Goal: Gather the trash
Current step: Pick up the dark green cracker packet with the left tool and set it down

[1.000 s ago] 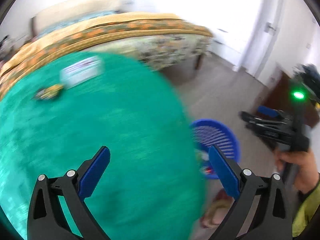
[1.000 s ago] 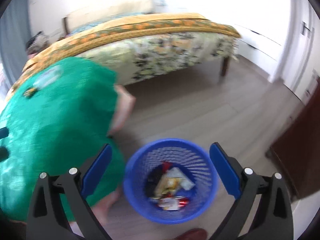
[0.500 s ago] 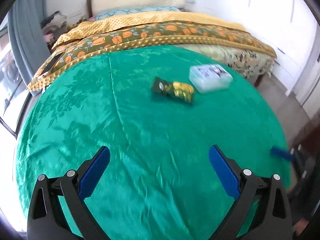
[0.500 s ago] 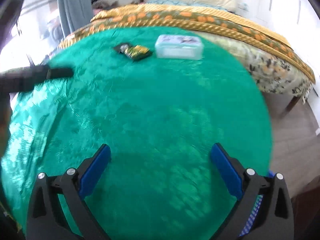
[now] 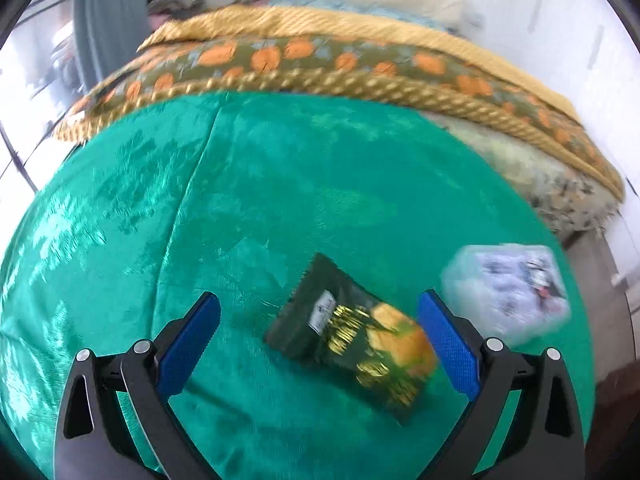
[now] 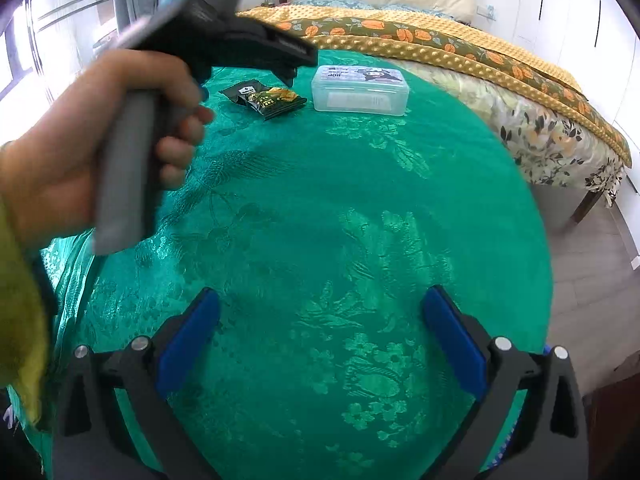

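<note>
A dark snack wrapper with gold and orange print point(image 5: 352, 336) lies flat on the round table's green cloth point(image 5: 248, 208). My left gripper point(image 5: 320, 320) is open and hovers just above it, one blue finger on each side of the wrapper, not touching. In the right wrist view the wrapper point(image 6: 266, 98) lies at the far side of the table, under the left gripper point(image 6: 290, 72) held by a hand. My right gripper point(image 6: 320, 316) is open and empty over the near part of the table.
A clear plastic box with a printed lid point(image 5: 508, 288) stands just right of the wrapper, also in the right wrist view point(image 6: 360, 88). A bed with an orange-patterned blanket point(image 6: 460, 48) lies behind the table. A strip of the blue basket point(image 6: 550, 350) shows at the table's lower right edge.
My left gripper has swung from the floor side to the table and moved in close over the wrapper. My right gripper has turned from the blue basket to face the table.
</note>
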`<state>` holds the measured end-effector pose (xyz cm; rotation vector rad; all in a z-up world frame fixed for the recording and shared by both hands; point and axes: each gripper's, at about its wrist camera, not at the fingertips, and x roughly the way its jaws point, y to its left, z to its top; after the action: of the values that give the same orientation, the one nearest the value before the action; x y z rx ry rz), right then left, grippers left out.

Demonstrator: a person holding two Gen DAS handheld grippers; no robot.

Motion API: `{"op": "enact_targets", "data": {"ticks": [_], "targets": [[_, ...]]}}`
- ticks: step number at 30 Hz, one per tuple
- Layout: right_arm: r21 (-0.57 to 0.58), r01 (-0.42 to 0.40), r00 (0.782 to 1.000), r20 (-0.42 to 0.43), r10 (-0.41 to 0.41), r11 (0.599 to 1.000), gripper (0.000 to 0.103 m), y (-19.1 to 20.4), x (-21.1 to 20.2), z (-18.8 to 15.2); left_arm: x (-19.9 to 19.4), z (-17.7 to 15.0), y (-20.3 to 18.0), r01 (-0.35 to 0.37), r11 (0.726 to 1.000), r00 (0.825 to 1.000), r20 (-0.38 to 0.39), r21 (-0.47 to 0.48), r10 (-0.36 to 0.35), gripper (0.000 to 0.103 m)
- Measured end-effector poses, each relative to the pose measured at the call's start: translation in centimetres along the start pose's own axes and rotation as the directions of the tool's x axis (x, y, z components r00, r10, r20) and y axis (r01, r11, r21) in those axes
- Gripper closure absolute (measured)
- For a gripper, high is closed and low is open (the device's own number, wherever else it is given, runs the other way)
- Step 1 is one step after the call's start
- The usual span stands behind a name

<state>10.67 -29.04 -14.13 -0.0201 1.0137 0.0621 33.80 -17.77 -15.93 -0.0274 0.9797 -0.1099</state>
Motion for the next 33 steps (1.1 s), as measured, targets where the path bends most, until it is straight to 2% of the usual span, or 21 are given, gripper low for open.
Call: {"op": "enact_targets", "data": {"ticks": [2,5,9,14,16,17,20,21,23,25,28,33], "targets": [[0.0,0.0,1.0,0.0,0.0,1.0,0.005,0.0,0.0,0.0,-0.1,-0.2,0.3,0.009,1.0,1.0,0.009,0.002,-0.009,0.006],[0.0,0.0,1.0,0.0,0.0,1.0,0.005,0.0,0.0,0.0,-1.0,-1.2,1.0,0.044,0.996,0.999,-0.025,0.08,-0.043,0.006],[0.001,0.003,1.0,0.0,-0.003,1.0,0.005,0.1,0.0,0.0,-2.5,-2.3,3.3,0.056,0.985,0.998,-0.022,0.162,-0.053,0.005],[0.003,0.01,1.0,0.0,-0.01,1.0,0.005,0.2,-0.1,0.0,-2.8,-2.5,3.4,0.111,0.977,0.994,-0.031,0.182,-0.107,0.005],[0.002,0.011,1.0,0.0,-0.011,1.0,0.005,0.1,-0.1,0.0,-2.1,-2.6,2.1,0.107,0.971,0.994,-0.057,0.213,-0.097,0.005],[0.003,0.011,1.0,0.0,-0.011,1.0,0.005,0.1,-0.1,0.0,-1.7,-2.9,1.0,0.068,0.962,0.996,-0.065,0.265,-0.052,0.005],[0.002,0.01,1.0,0.0,-0.01,1.0,0.005,0.1,-0.1,0.0,-2.3,-3.3,0.2,0.017,0.942,1.0,-0.01,0.334,-0.015,0.006],[0.001,0.011,1.0,0.0,-0.011,1.0,0.005,0.1,-0.1,0.0,-2.5,-3.5,0.5,0.037,0.941,0.999,-0.015,0.337,-0.034,0.01],[0.002,0.013,1.0,0.001,-0.013,1.0,0.005,0.1,-0.2,0.0,-2.9,-3.6,1.5,0.104,0.94,0.995,-0.031,0.326,-0.099,0.042],[0.002,0.013,1.0,0.001,-0.013,1.0,0.005,0.1,-0.3,-0.1,-3.4,-3.8,2.3,0.129,0.932,0.991,-0.027,0.338,-0.128,0.063],[0.003,0.011,1.0,0.0,-0.011,1.0,0.005,0.1,-0.3,-0.1,-4.6,-4.3,4.1,0.159,0.923,0.987,-0.032,0.351,-0.158,0.066],[0.008,0.006,1.0,-0.001,-0.006,1.0,0.005,0.0,-0.3,-0.1,-7.7,-6.4,9.6,0.142,0.924,0.989,-0.015,0.356,-0.146,0.066]]}}
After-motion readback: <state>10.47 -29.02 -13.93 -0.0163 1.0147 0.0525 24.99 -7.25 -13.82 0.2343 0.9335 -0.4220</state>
